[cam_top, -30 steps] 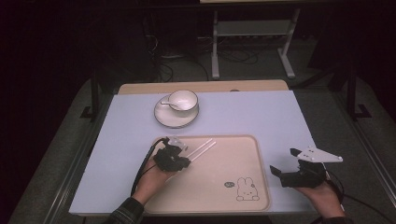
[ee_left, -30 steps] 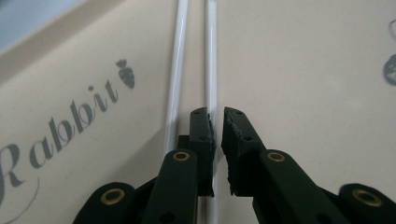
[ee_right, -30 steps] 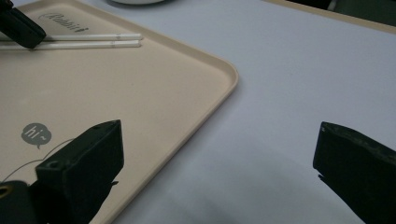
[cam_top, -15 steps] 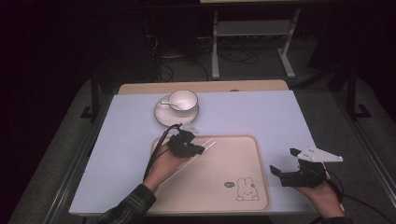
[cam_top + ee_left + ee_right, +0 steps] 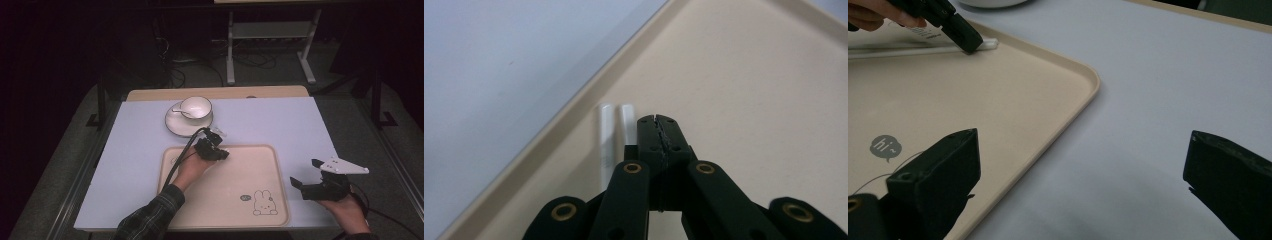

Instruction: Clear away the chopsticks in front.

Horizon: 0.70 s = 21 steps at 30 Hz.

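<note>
Near the tray's [image 5: 280,210] far left rim lie the white chopsticks [image 5: 614,135], side by side along the edge. The left gripper [image 5: 657,120] has just closed; its jaws meet empty just beside them. Beyond the rim stands a cup [image 5: 195,107] on its saucer [image 5: 175,126]. The right gripper [image 5: 306,174] hangs wide open off the tray's right edge, well apart.

Two white chopsticks [image 5: 614,137], one tray [image 5: 280,200], one cup [image 5: 196,107], one saucer [image 5: 175,125]
</note>
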{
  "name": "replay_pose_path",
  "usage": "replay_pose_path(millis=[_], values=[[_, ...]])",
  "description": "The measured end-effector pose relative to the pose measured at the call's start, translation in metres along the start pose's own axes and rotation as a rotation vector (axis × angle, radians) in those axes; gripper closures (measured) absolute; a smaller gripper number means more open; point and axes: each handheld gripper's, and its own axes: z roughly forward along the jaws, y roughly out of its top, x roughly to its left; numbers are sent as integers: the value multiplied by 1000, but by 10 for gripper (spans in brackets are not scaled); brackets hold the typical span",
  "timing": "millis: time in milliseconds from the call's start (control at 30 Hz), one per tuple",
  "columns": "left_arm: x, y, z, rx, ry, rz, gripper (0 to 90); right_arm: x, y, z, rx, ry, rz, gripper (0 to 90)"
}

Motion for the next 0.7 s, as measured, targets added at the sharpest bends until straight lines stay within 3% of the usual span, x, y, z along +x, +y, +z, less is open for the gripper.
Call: replay_pose_path(millis=[133,567,700], values=[[5,-6,-4,-13,-3,-23,895,1,0,-1,0,-2,2,12],[28,-41,-42,14,53,-64,895,2,0,-2,4,-8,-2,12],[32,-56,-54,14,42,-87,894,2,-1,-2,6,-11,-3,12]])
